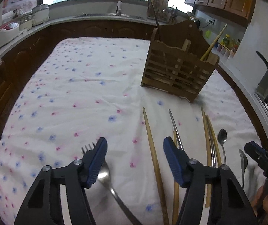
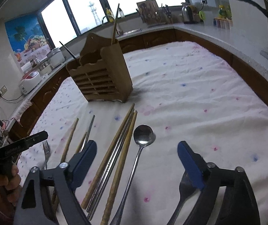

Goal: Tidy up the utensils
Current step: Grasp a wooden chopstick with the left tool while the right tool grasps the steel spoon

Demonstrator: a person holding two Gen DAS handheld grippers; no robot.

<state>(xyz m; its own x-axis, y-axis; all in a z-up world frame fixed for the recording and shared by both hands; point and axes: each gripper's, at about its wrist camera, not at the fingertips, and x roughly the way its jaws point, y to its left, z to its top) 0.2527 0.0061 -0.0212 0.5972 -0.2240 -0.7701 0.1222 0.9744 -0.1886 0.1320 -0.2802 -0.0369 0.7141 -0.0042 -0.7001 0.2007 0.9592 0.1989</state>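
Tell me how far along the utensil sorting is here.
Barely started. The wooden holder already holds one wooden chopstick and a dark utensil. Neither hand-held gripper grips anything; both are open above the cloth. Still lying loose: fork, spoon, remaining chopsticks.

"UA5" on the right hand-held gripper (image 1: 261, 157)

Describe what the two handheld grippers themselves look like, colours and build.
Both the left gripper and the right gripper share one build: black angular plastic linkage arms joined by silver round bolts, ending in blue ribbed finger pads. White lettering marks the gripper bodies.
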